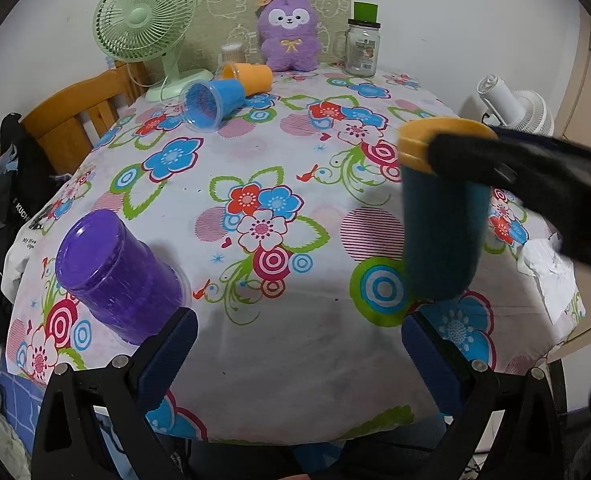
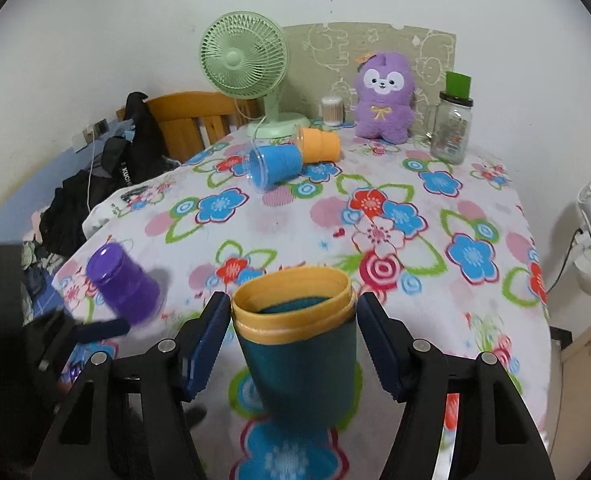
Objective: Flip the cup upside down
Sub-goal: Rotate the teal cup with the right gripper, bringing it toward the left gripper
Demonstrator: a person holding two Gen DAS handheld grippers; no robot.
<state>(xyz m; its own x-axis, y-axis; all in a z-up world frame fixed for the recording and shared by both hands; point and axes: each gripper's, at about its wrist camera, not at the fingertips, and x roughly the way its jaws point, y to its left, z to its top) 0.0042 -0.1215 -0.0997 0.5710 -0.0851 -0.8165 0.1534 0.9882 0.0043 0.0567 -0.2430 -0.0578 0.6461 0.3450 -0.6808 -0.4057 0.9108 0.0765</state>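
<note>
A teal cup with a yellow rim point(image 2: 299, 356) stands mouth up between the fingers of my right gripper point(image 2: 293, 344); the pads sit close at each side of the rim, contact is unclear. It shows at the right of the left wrist view point(image 1: 441, 216), with the right gripper's finger point(image 1: 495, 160) across its rim. A purple cup point(image 1: 115, 276) stands upside down on the flowered tablecloth point(image 1: 295, 340), just beyond the left finger of my left gripper point(image 1: 299, 344), which is open and empty. The purple cup also shows in the right wrist view point(image 2: 123, 288).
At the table's far side lie a blue cup point(image 1: 211, 104) and an orange cup point(image 1: 249, 76) on their sides. A green fan point(image 1: 143, 32), a purple plush toy point(image 1: 289, 32) and a glass jar point(image 1: 361, 48) stand behind. A wooden chair point(image 1: 75, 120) is left.
</note>
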